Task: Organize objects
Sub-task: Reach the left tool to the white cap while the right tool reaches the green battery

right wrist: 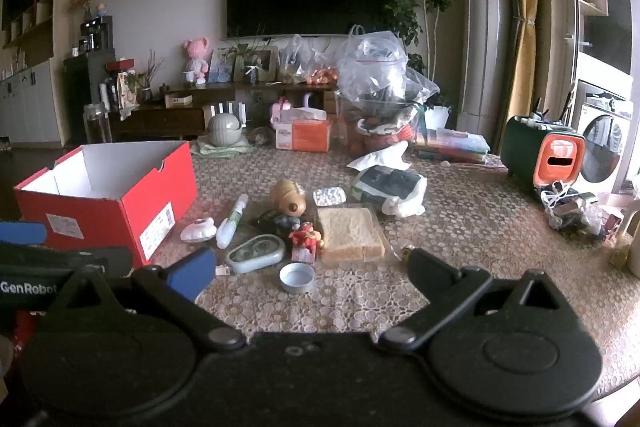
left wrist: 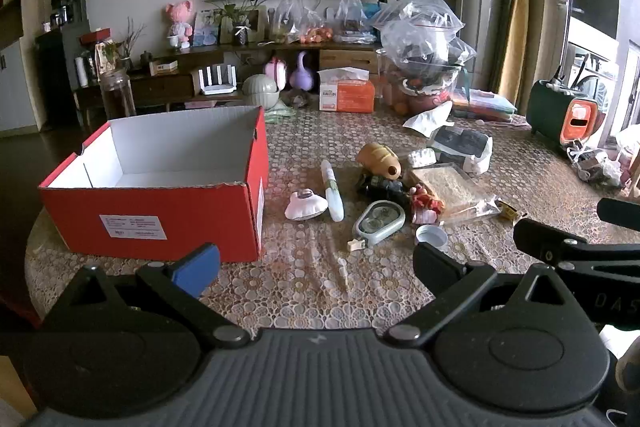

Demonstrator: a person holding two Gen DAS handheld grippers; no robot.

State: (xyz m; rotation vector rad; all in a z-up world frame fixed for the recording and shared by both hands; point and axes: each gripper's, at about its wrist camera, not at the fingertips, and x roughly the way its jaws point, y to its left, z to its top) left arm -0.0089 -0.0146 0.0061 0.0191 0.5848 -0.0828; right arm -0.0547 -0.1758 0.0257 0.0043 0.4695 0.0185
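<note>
Now, both sets of jaws stand wide apart with nothing between them. Our left gripper (left wrist: 316, 259) hovers low over the table (left wrist: 520, 167); the red box (left wrist: 160, 195), open and empty-looking, sits just beyond its left jaw. The loose items lie ahead of the gap: white shell-shaped piece (left wrist: 305, 205), tube (left wrist: 332, 191), oval case (left wrist: 379, 222). Our right gripper (right wrist: 310, 267) has the small round lid (right wrist: 297, 277) almost centred between its jaws, bread bag (right wrist: 350, 235) farther ahead. We judge the lid the easiest first pick: straddle its rim, close gently, lift clear before crossing to the box.
</note>
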